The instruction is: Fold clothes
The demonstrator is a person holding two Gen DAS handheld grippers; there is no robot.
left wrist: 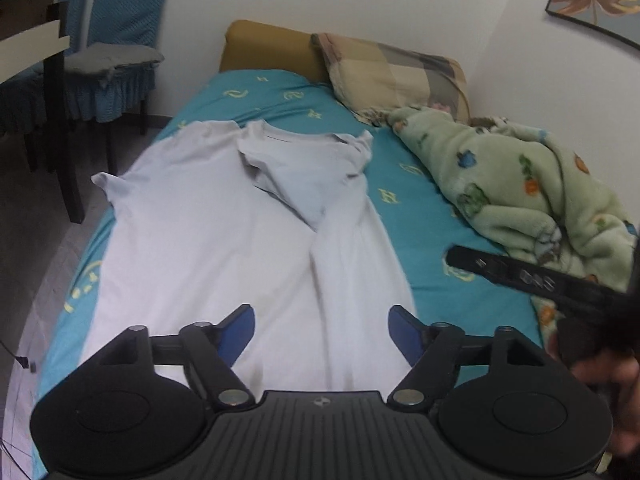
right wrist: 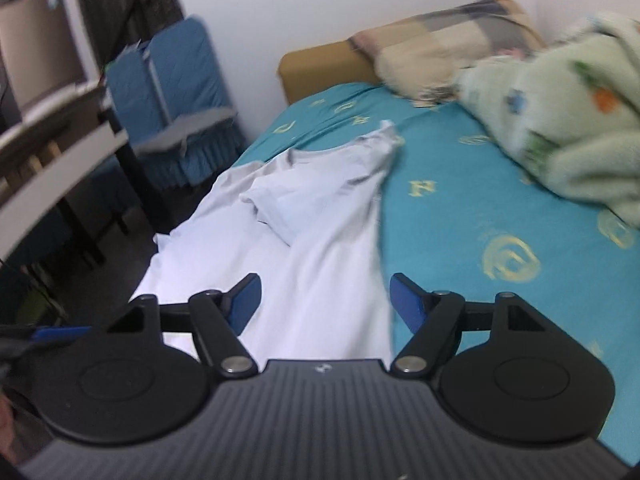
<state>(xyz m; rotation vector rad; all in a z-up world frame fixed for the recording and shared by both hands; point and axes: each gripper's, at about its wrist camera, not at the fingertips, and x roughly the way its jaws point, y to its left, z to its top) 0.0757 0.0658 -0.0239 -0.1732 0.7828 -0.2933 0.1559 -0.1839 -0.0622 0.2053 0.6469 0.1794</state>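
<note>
- Progress looks early: the pale grey T-shirt [left wrist: 224, 240] lies spread lengthwise on the teal bedsheet [left wrist: 432, 220], its collar toward the checked pillow [left wrist: 396, 76], and only one side has been turned in.
- That sleeve and side panel, on the side of the shirt toward the green fleece blanket [left wrist: 516, 184], lie folded over the chest; the fold is rumpled rather than crisp.
- The opposite sleeve [left wrist: 108, 180], on the shirt's chair [left wrist: 108, 60] side, is not yet folded and reaches the bed's edge.
- Left gripper [left wrist: 321, 322]: jaws spread, nothing between them, hovering over the shirt's hem end.
- Right gripper [right wrist: 326, 294]: jaws spread and empty, above the shirt's blanket-side edge.
- Left to do, by my judgement: fold in the chair-side sleeve, then bring the hem up toward the collar.
</note>
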